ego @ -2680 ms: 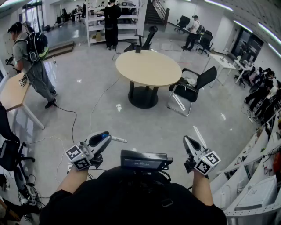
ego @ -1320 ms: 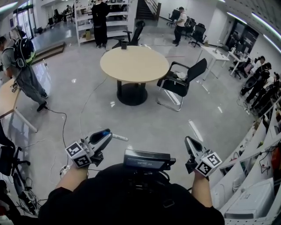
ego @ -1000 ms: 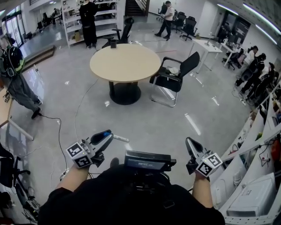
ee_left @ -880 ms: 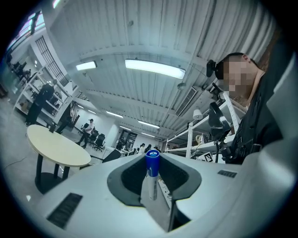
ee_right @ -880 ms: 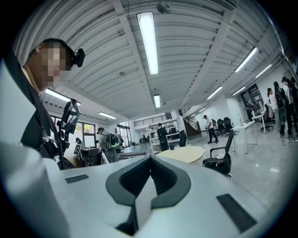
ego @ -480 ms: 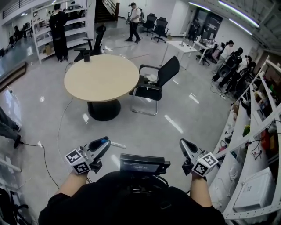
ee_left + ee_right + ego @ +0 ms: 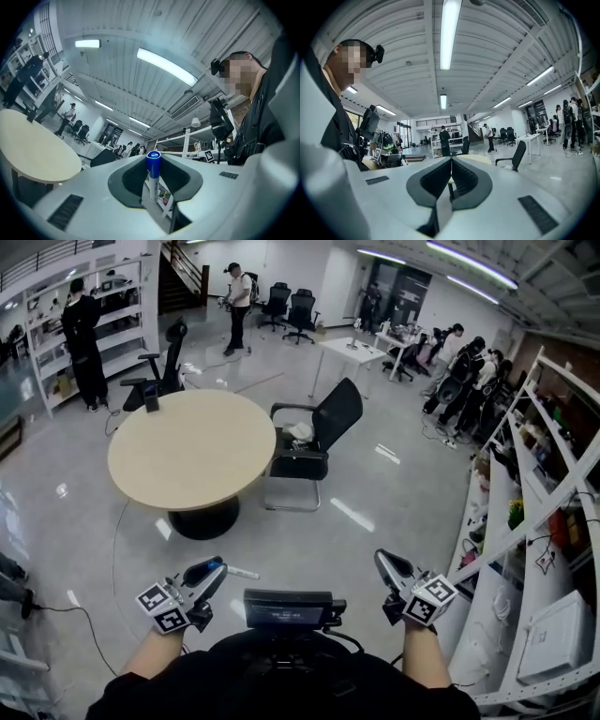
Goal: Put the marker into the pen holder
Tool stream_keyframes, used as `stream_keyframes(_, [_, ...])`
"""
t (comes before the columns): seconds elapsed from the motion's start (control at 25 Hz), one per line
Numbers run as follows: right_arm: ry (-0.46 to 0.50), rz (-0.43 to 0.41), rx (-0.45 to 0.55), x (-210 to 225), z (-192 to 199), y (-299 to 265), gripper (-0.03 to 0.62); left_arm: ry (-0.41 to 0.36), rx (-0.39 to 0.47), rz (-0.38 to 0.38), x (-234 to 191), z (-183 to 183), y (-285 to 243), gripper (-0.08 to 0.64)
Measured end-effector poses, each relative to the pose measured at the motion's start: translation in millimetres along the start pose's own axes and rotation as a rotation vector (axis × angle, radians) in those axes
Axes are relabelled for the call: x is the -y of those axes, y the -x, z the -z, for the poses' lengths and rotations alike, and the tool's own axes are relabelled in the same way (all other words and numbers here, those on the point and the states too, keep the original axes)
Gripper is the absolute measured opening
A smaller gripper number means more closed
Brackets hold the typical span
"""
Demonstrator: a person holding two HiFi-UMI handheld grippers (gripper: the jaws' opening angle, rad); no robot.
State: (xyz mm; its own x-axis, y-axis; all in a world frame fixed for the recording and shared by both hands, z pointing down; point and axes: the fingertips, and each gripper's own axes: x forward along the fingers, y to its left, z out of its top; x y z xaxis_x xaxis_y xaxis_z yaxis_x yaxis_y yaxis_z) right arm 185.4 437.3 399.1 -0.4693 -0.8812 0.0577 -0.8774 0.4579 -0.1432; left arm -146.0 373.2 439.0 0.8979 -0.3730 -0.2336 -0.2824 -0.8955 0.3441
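A white marker (image 7: 241, 572) with a blue cap (image 7: 153, 161) sticks out of my left gripper (image 7: 218, 568), held low in front of my body; the jaws are shut on it. In the left gripper view the marker (image 7: 152, 185) stands upright between the pads. My right gripper (image 7: 379, 559) hangs at the right, jaws shut with nothing between them (image 7: 450, 164). A small dark upright object (image 7: 150, 395) stands at the far edge of the round table (image 7: 187, 451); I cannot tell what it is.
A black office chair (image 7: 314, 432) stands right of the round table. White shelving (image 7: 525, 549) with clutter runs along the right. Several people stand at the back, by desks (image 7: 352, 351) and by shelves (image 7: 80, 334). A cable (image 7: 117, 549) trails over the grey floor.
The view has swung: the round table and chair slid from the centre to the left, and the right-hand shelving came closer. Both grippers keep their pose, the marker still in the left one.
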Motion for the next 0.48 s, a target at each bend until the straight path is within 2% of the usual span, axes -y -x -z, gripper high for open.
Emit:
stream_keyframes(0.2, [-0.012, 0.032, 0.003, 28.9, -6.4, -24.0, 0.006, 0.012, -0.003, 0.015, -35.0, 1.0, -25.2, 0.084])
stream_keyframes(0.48, [-0.022, 0.007, 0.035, 97.6, -12.9, -43.4, 0.005, -0.013, -0.011, -0.021, -58.7, 4.6, -72.5, 0.084])
